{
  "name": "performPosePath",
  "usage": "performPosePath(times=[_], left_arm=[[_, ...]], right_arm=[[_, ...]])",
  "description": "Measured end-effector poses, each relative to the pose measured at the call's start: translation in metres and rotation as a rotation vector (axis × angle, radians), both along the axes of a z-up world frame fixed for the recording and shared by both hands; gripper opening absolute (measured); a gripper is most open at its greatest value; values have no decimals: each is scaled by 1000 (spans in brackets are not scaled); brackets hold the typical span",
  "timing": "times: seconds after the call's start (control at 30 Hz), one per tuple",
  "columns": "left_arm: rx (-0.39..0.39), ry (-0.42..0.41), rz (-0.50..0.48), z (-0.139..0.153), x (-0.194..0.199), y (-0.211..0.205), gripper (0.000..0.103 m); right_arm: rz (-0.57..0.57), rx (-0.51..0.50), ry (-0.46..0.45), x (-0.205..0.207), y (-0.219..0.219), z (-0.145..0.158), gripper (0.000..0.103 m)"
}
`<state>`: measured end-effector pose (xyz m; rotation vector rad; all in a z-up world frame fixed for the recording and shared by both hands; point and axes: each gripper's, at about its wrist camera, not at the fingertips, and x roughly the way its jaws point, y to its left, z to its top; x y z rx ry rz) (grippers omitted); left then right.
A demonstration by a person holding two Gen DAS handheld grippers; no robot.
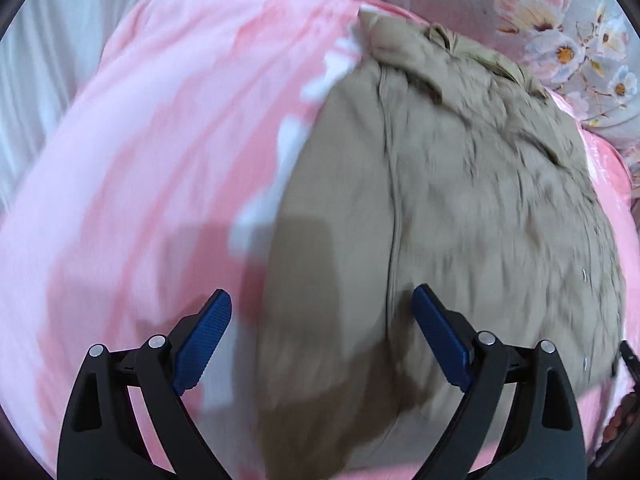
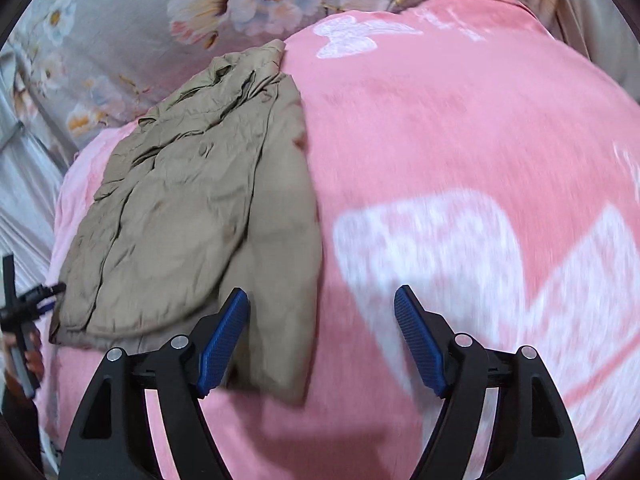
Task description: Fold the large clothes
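Jacket: the tan jacket (image 1: 460, 208) is lying folded into a long bundle on a pink blanket (image 1: 140, 160), nothing gripping it.
Jacket, left wrist view: fills the right half of the picture, a long seam or zipper line runs down its middle, collar end bunched up at the top. Pretty smeared with blur.
Jacket, right wrist view: here the jacket (image 2: 192, 208) sits off to the left, and you can see it's a wrinkly top layer folded over a smoother layer along the right edge. The left view doesn't show that layering.
Left gripper: left gripper (image 1: 322, 304) hangs over the jacket's near end, blue fingers wide apart, nothing between the pads.
Right gripper: right gripper (image 2: 322, 300) has its fingers spread too, holding nothing; the left finger is over the jacket's edge, the right finger over bare blanket.
Blanket: the right view shows big white butterfly shapes on the blanket (image 2: 460, 140); in the left view they're just white smudges.
Bedding: a grey flowered sheet (image 2: 120, 40) lies past the blanket in both views.
Only in the right view: at the far left edge, a hand (image 2: 34, 356) holding the other gripper's black frame.
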<state>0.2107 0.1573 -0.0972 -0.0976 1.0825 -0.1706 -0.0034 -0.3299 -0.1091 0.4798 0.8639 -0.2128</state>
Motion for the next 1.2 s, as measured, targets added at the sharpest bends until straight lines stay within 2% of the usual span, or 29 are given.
performPosePath(times=[0.1,0.17,0.23,0.27,0.3,0.33,0.37,0.4,0.47,0.5,0.63,0.87,1.0,1.1,1.2], left_arm=[[-71,0,16,-5,-21,5,89],[-117,-11,28,-6,-26,3,89],[-133,-28,57,-6,-28,0,83],[-130,-35,67,-6,-29,-2,75],[-130,-42,86,-6,-31,-3,61],[-147,-43,84,-4,-33,-4,55],[-170,-42,84,-3,-35,-4,39],[-187,-40,81,0,-36,-3,24],[-189,-59,73,8,-44,-3,7],[-186,-78,61,15,-50,-3,5],[-235,-123,21,43,-77,6,2],[-362,-189,-76,110,-178,47,2],[-417,-281,-86,164,-229,73,3],[-420,-378,-78,199,-232,74,3],[-363,-422,-60,212,-206,59,4]], right_arm=[[-16,46,-60,-14,12,1,76],[-11,144,-112,-14,17,-3,75],[-24,191,-121,-6,20,-9,75],[-44,183,-132,-4,23,-10,69],[-49,175,-132,-1,24,-9,61],[-48,174,-119,4,27,-9,38],[-49,181,-105,8,28,-10,20],[-48,196,-108,8,27,-10,16],[-43,211,-115,6,27,-5,8],[-40,204,-122,2,28,-1,7],[-7,203,-186,-23,28,30,6],[142,70,-345,-127,53,115,5],[171,25,-443,-173,58,168,5],[148,9,-518,-174,49,197,5],[108,32,-552,-138,29,204,5]])
